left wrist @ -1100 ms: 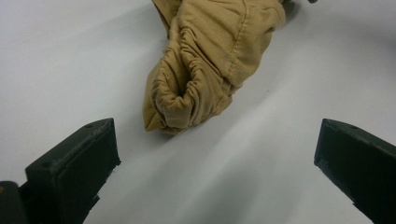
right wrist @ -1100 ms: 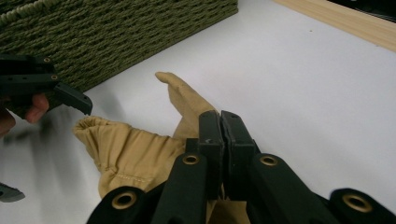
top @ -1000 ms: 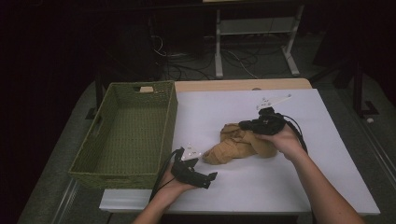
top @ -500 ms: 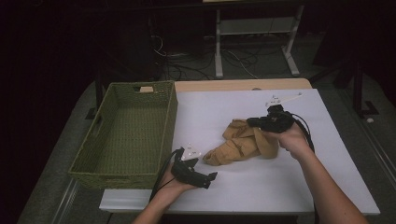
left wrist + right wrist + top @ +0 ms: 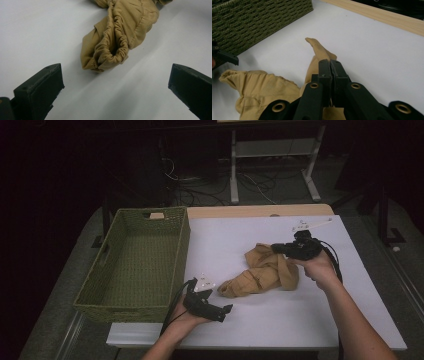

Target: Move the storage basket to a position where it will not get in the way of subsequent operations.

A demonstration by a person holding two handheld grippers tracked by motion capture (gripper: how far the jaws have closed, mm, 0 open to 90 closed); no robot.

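At table centre, one tan garment (image 5: 262,272) lies crumpled. Right gripper (image 5: 276,248) at its 1 o'clock end, jaws clamped, apparently pinching the fabric. Left gripper (image 5: 226,308) at 7 o'clock, jaws wide, touching nothing. One green basket (image 5: 132,265) at 9 o'clock.

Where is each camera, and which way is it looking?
High view: above the table's near side, looking forward and down at the basket, cloth and table; both forearms show.
Left gripper view: on the left gripper, looking past open jaws at the cloth.
Right gripper view: on the right gripper, shut on the cloth, facing the basket.
All three share the cloth.
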